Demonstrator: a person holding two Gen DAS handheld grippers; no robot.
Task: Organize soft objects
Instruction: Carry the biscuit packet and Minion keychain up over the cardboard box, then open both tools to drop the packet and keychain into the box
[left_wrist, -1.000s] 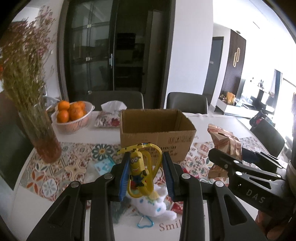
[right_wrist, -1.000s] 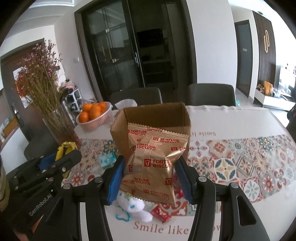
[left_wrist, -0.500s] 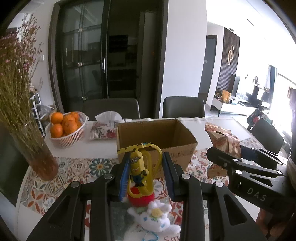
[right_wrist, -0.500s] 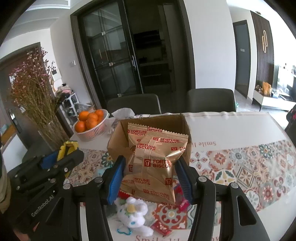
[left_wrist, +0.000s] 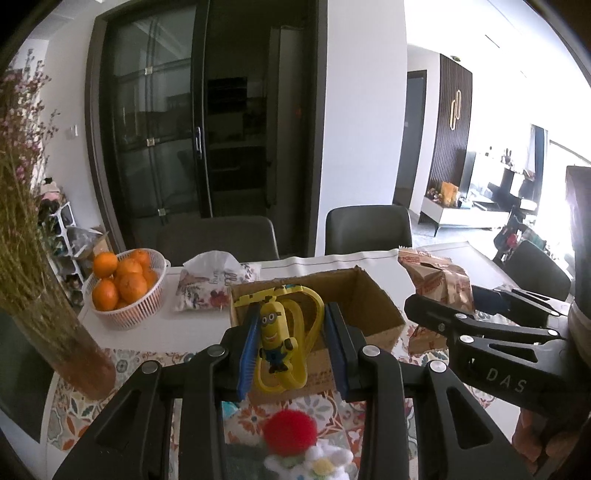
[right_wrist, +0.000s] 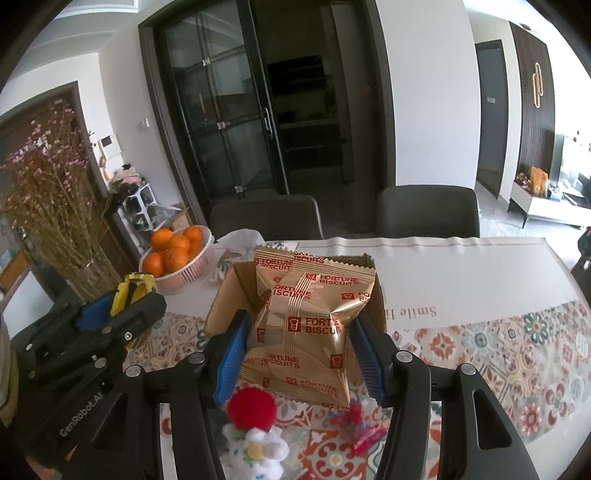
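**Two items carried toward the cardboard box**

Lowest in both wrist views, a white plush toy (right_wrist: 255, 454) with a red pompom is seen lying on the patterned tablecloth (right_wrist: 517, 354), with a small red wrapper (right_wrist: 354, 424) beside it — both not yet collected.

Above it, in the left view's centre, the left gripper (left_wrist: 291, 345) is pressed together on a yellow Minion toy (left_wrist: 275, 341) with a looped yellow strap. In the right view's centre, the right gripper (right_wrist: 301, 354) is pinched on a gold Fortune Biscuits packet (right_wrist: 306, 325), puffy and creased, its sides dented where the blue pads bear on it.

Behind both items the open cardboard box (left_wrist: 369, 306) is seen, at mid-frame.

Two risks are judged likely. The strap could catch on the box's near wall or on a finger at release, so the toy would be dragged back out. The air-filled packet could slip or burst if squeezed harder — and the two grippers, near each other, could collide above the one opening.

Farther off, upper left, a basket of oranges (left_wrist: 122, 291) and a vase of dried flowers (left_wrist: 33, 229) are seen.
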